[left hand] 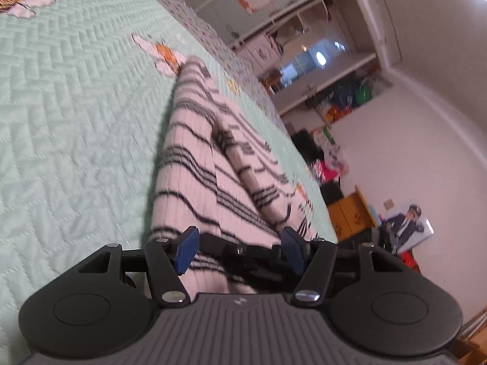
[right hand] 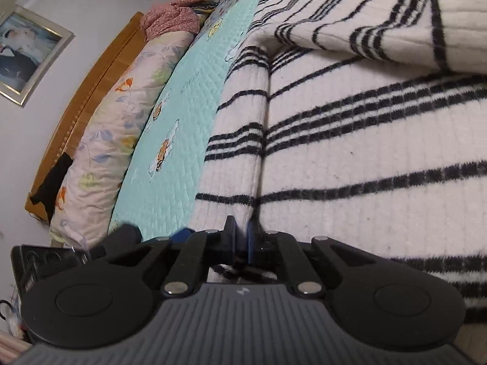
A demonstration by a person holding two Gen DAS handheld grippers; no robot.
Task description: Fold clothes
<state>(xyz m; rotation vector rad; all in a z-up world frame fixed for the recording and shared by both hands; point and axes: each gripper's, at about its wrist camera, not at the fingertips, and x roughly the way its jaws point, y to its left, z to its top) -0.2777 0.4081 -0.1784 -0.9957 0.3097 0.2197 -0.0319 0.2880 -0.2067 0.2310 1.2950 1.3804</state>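
Left gripper (left hand: pixel 240 251) jaws spread wide over near edge of striped sweater (left hand: pixel 194 164), not pinching. Right gripper (right hand: pixel 241 240) jaws clamped tight on sweater's folded edge. Sweater lies partly folded on green quilt (left hand: pixel 67 97); floral pillow (right hand: pixel 112 127), wooden headboard (right hand: pixel 91 70) beyond.

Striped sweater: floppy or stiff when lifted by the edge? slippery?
Striped sweater looks like thick fuzzy knit, so it probably drapes and sags. The right gripper is shut on its edge; fuzzy ribbing likely resists slipping. Its folded layers may shift.
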